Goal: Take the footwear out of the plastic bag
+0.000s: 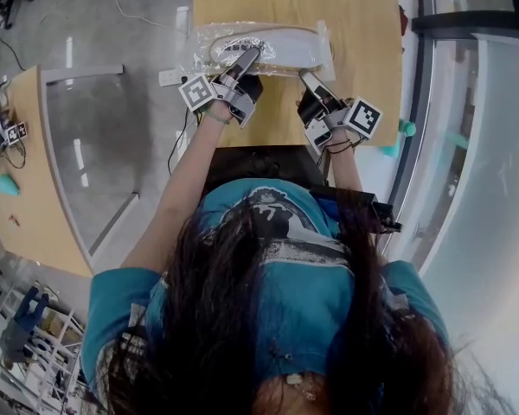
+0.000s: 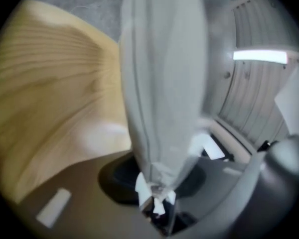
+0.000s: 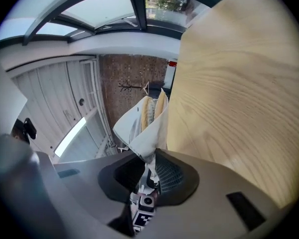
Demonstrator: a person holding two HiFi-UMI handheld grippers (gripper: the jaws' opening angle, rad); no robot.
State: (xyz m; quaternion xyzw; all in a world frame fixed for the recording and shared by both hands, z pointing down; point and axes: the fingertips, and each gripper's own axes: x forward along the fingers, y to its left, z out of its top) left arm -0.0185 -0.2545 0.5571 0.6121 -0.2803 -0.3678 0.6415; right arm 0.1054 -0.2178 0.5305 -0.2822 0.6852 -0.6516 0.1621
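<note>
1. My left gripper (image 1: pixel 247 57) is clenched on a bunched fold of the plastic bag (image 1: pixel 281 52). My right gripper (image 1: pixel 309 79) pinches the bag's near corner.
2. The footwear (image 3: pixel 149 111) sits inside the bag (pale tan shapes behind the film), which lies on the table (image 1: pixel 355 15).
3. Risk: both jaws hold only thin film. A hard pull could tear it or let it slip, or the whole bag might lift unopened.
4. The table is smooth light wood. There is grey floor (image 1: pixel 112 24) on the left and a curved glass wall (image 1: pixel 493 162) on the right.
</note>
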